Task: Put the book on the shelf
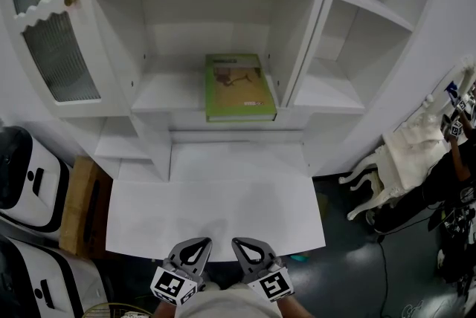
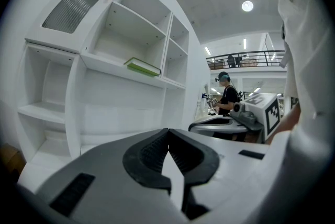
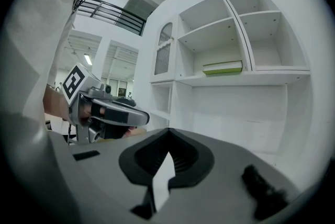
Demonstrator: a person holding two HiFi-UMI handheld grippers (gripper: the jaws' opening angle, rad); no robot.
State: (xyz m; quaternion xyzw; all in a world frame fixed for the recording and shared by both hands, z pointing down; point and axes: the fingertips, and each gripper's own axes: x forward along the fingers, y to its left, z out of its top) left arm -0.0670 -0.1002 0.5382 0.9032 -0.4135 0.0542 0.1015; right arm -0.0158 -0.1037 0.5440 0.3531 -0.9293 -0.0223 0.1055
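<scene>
On the middle shelf [image 1: 167, 95] | book [image 1: 239, 86] lies flat, front edge at the lip | left gripper [image 1: 199, 242] and right gripper [image 1: 242, 243] both pressed together, empty, low at desk [image 1: 223, 198] near edge | risk: any nudge may slide book off the lip

Left grey two-jaw claw [image 1: 196, 245] and right grey two-jaw claw [image 1: 245, 245], held low, side by side, tips pointing forward, both with jaws closed together, nothing between them
</scene>
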